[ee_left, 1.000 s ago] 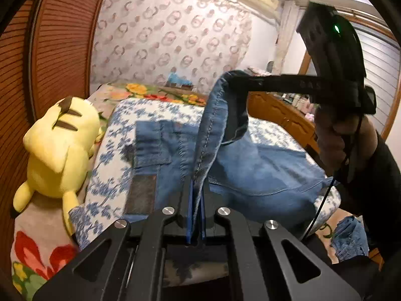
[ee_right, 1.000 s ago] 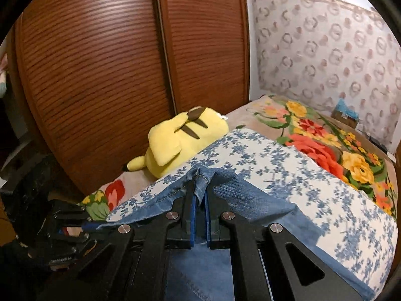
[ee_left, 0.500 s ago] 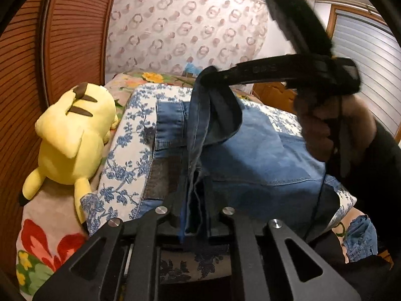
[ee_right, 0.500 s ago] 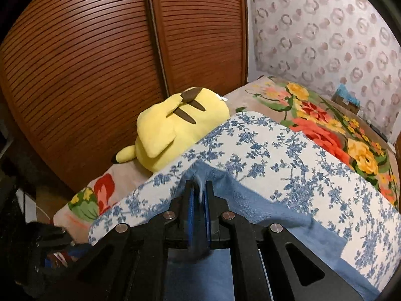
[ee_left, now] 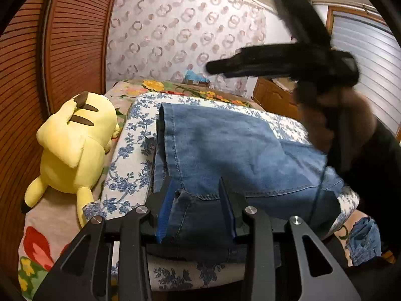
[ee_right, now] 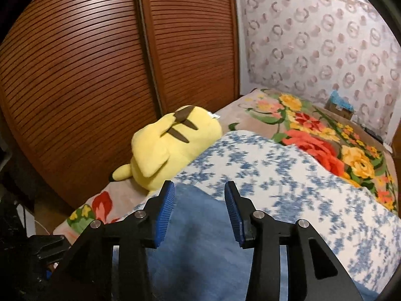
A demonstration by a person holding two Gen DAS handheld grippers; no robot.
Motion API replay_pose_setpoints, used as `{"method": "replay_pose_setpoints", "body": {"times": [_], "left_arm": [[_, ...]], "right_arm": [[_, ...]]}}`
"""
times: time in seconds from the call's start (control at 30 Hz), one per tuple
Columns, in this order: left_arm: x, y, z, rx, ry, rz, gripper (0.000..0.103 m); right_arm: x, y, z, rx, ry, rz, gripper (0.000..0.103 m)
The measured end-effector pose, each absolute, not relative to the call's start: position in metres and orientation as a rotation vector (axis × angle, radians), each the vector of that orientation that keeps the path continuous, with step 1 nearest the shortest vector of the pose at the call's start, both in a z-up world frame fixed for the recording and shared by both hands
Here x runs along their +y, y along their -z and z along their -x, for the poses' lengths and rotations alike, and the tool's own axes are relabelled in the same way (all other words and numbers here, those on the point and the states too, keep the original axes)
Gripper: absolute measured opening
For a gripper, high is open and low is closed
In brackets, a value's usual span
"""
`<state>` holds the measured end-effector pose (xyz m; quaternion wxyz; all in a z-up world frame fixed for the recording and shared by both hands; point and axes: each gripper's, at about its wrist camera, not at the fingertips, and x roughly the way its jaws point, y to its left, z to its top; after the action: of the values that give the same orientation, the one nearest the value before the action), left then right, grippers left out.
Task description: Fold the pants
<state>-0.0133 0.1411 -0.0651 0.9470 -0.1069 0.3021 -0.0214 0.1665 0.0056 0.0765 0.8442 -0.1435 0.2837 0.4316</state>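
Both grippers' fingers are opening, left gripper [ee_left: 198, 210] and right gripper [ee_right: 198, 210] releasing the pants [ee_left: 225, 145] so the fold is settling flat on the bed [ee_left: 130, 155].

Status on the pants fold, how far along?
Done: jeans lie folded over on the blue-floral pad. In hand: both claws are opening; left claw has denim between its pads, right claw hangs above the fabric. Left: perhaps another fold or smoothing.
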Motion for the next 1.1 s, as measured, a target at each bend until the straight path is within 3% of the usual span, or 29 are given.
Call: {"method": "replay_pose_setpoints", "body": {"times": [0.3,0.43,0.53,0.6,0.67,0.83,1.1], "left_arm": [[0.144,0.095,-0.007,0.721,0.010,0.225,0.037],[0.143,0.101,-0.010,0.733,0.007,0.223,0.037],[0.143,0.102,-0.010,0.728,0.011,0.223,0.037],[0.143,0.102,-0.009,0.724,0.018,0.218,0.032],[0.141,0.101,-0.009,0.730,0.035,0.213,0.018],[0.137,0.096,-0.005,0.726,0.043,0.182,0.006],[0.148,0.082,0.012,0.691,0.027,0.184,0.006]], "right_arm": [[-0.109,-0.102,-0.145,0.536,-0.770,0.284,0.044],[-0.158,-0.103,-0.133,0.528,-0.703,0.292,0.054],[-0.184,-0.087,-0.121,0.552,-0.651,0.303,0.055],[-0.196,-0.072,-0.114,0.586,-0.639,0.292,0.055],[-0.203,-0.057,-0.106,0.608,-0.628,0.287,0.055],[-0.217,-0.020,-0.103,0.683,-0.601,0.252,0.055],[-0.219,0.003,-0.120,0.740,-0.561,0.200,0.055]]}}
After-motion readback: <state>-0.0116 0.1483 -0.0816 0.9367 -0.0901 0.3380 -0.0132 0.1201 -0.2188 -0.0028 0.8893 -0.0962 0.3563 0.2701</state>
